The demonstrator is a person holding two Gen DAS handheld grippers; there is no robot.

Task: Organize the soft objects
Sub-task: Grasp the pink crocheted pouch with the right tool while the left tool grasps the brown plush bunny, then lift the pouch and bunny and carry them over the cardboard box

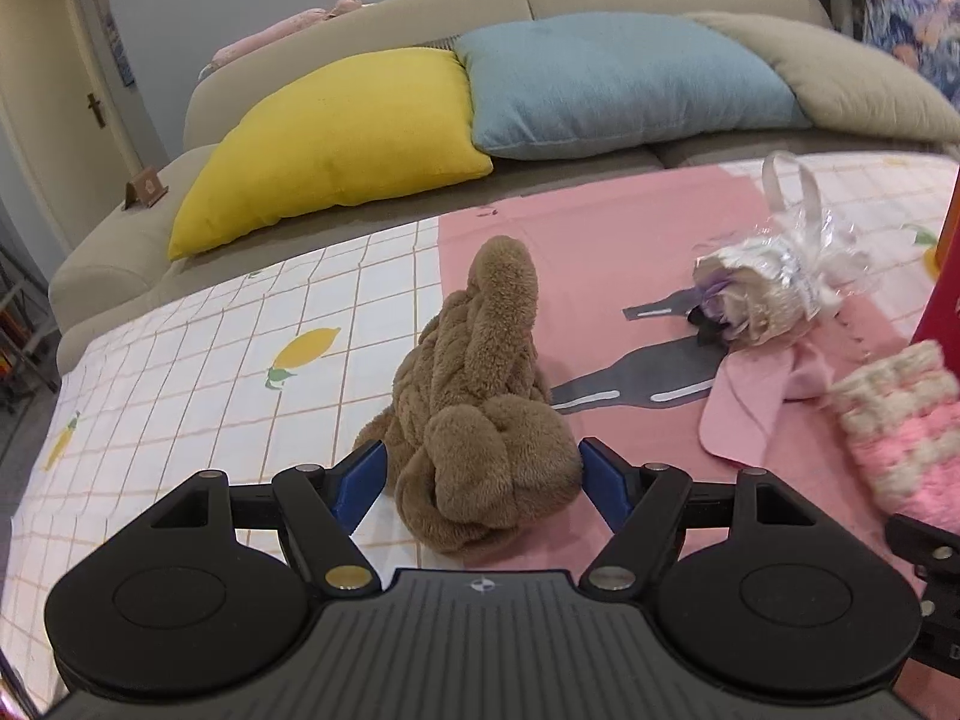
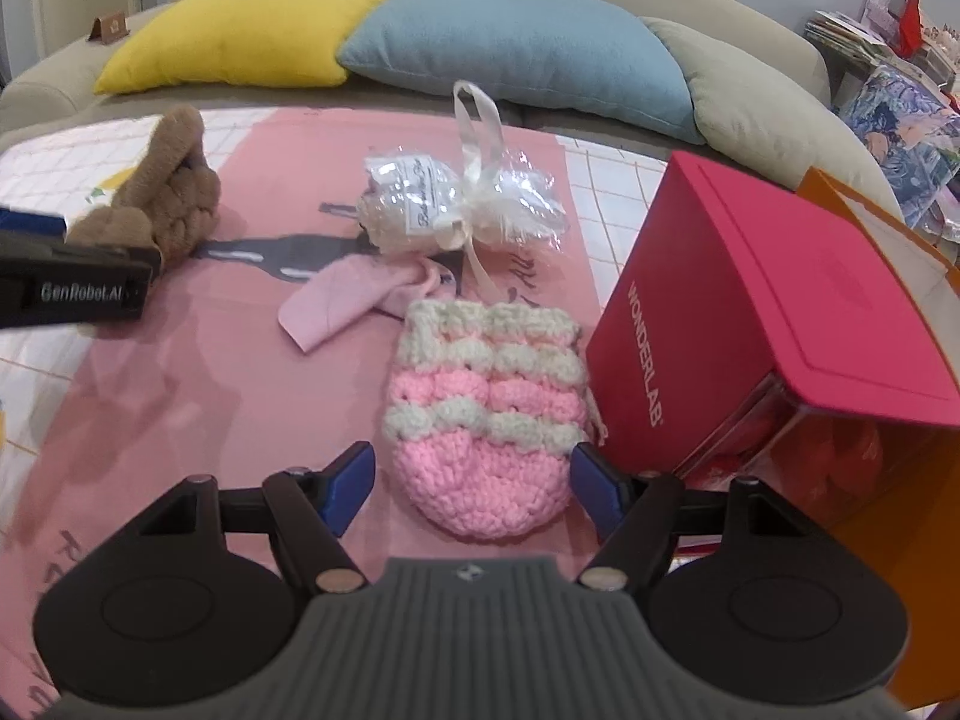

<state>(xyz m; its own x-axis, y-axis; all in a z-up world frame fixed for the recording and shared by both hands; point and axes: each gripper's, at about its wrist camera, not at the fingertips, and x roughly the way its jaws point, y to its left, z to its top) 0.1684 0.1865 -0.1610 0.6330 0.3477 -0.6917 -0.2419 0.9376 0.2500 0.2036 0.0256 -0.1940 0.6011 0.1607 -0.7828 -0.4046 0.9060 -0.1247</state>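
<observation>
Both tongs spread, left gripper (image 1: 480,483) astride brown knotted plush toy (image 1: 480,408), right gripper (image 2: 474,483) flanking pink-and-cream crocheted pouch (image 2: 486,414), lower centre; grasp stage, closing next.

Left wrist view: brown plush toy (image 1: 480,408) fills centre; checked cloth (image 1: 180,372) at left of frame lies bare. Right wrist view: crochet pouch (image 2: 486,414) centre, red box (image 2: 750,312) crowding right side, wrapped bundle (image 2: 456,204) and pink felt piece (image 2: 354,297) blocking upper middle; pink cloth (image 2: 210,390) lower left open.
</observation>
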